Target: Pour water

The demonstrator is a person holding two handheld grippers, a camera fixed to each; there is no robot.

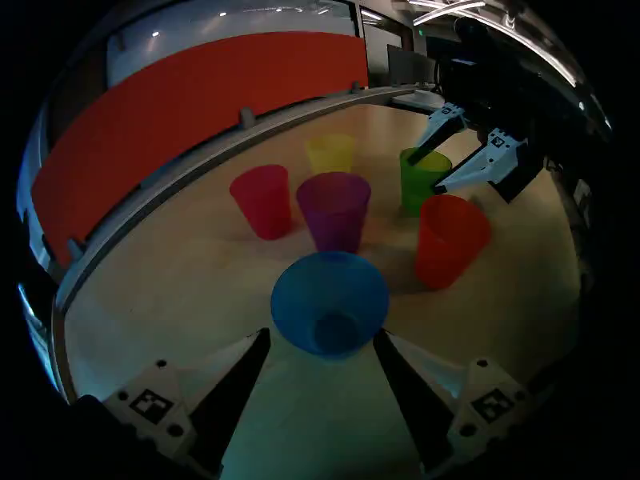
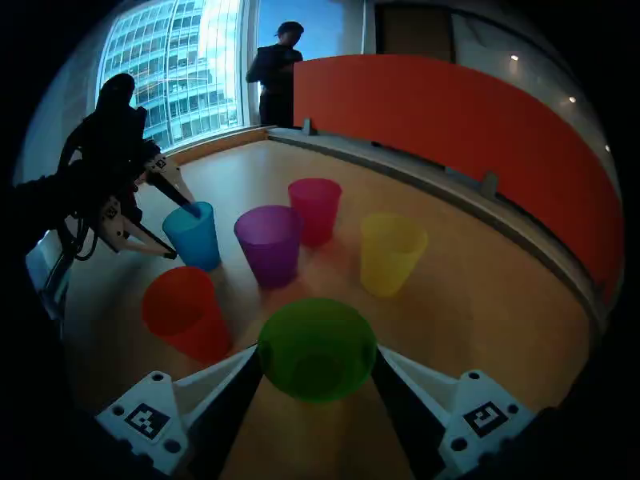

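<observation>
The fingers (image 1: 240, 376) of the left gripper (image 1: 320, 336) are clasping one blue cup (image 1: 330, 300), those of the right gripper (image 2: 318, 356) are clasping one green cup (image 2: 317, 344), and four other cups (image 1: 334, 210) are standing beyond them on the surface (image 1: 184, 272).

Left gripper view: dim, with a blue-green cast; ceiling lights (image 1: 448, 10) leave bright streaks at the top, and the table (image 1: 184, 272) darkens toward the rim. Right gripper view: brighter, lit by daylight from the window (image 2: 176, 72) at upper left, which reduces the person (image 2: 276, 68) and the left gripper (image 2: 182, 232) to silhouettes. The blue cup (image 1: 330, 302) and green cup (image 2: 317, 348) nearest each lens are sharp. Fisheye distortion bows the red panel (image 2: 480, 136); the margins soften and fall dark in both views
</observation>
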